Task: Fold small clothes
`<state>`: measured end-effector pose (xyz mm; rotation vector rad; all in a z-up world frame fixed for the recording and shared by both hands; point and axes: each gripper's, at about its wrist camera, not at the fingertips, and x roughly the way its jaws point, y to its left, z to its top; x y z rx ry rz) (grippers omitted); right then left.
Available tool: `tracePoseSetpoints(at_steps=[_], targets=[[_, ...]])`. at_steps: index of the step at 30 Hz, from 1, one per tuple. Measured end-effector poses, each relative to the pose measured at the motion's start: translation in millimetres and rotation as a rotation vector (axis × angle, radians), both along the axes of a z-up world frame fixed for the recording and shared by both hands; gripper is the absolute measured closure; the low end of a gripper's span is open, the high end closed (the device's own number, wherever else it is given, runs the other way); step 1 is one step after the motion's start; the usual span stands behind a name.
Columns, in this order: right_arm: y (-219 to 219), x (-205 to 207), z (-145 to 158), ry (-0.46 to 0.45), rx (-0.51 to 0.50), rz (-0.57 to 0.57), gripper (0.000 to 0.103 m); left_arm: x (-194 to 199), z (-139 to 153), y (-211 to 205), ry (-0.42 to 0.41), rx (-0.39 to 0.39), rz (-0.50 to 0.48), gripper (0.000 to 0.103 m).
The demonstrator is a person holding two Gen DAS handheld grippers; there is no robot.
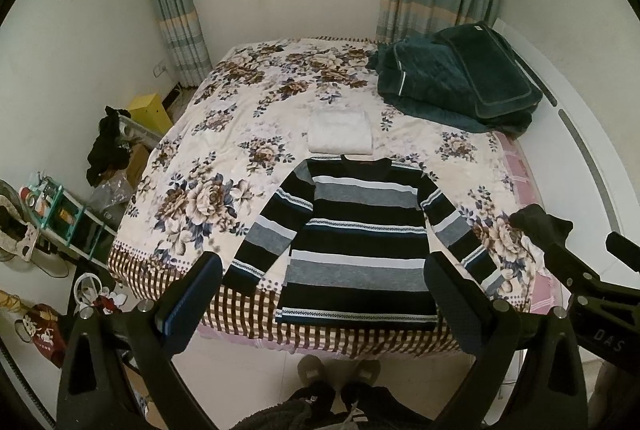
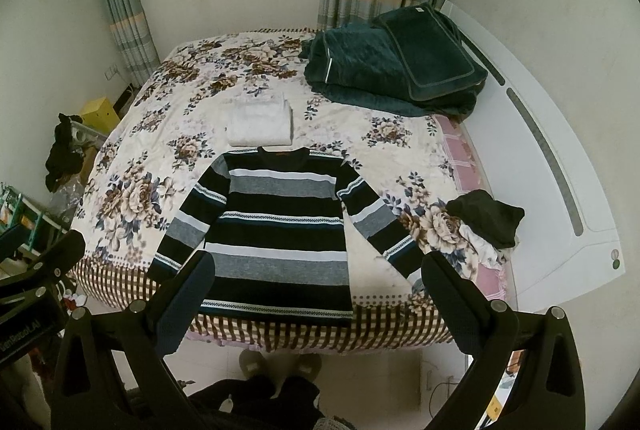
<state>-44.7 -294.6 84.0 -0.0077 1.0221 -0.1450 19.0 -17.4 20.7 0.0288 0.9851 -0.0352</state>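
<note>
The sweater (image 1: 356, 238) lay flat on the bed (image 1: 224, 157), collar away, ahead of both claws, left (image 1: 324, 294) and right (image 2: 316, 290), each spread apart, empty.

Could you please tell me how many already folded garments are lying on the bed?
1: a white folded garment lies just beyond the spread striped sweater's collar. The dark clothes pile at the right edge is unfolded and may hide more.

Black hand-held gripper (image 1: 324, 294) frames, silver screws, dark blue finger pads (image 1: 192, 298), grey slippers (image 1: 312, 370)
</note>
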Motion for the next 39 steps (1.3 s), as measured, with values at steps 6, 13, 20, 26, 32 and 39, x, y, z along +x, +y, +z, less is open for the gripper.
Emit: tracePoseSetpoints(at_steps=[6,13,20,26,32,39], targets=[[-5.9,1.3,8.0,-0.004,-0.001,-0.001,0.000,0.9,2.2,-0.4,-0.001,-0.004,-0.003,0.000],[-4.3,-2.1,7.2,-0.008,-0.003,0.000,0.000,-0.6,1.2,-0.3,-0.002,-0.004,-0.002,0.000],[-5.6,-0.6,9.7,-0.012,-0.003,0.000,0.000,0.6,3.6,-1.9,-0.007,-0.006,-0.004,0.000],[-7.0,4.6,15.0,-0.013,-0.003,-0.003,0.000,4.9,6.3,-3.6,-0.008,-0.007,-0.008,0.000],[-6.8,2.9,15.1,-0.015,-0.007,0.000,0.000,0.7,4.0,-3.2,-0.010,-0.008,-0.005,0.000],[-5.9,0.1,12.8,-0.022,-0.009,-0.002,0.000,6.7,7.2,-7.1,-0.014,-0.010,-0.007,0.000]])
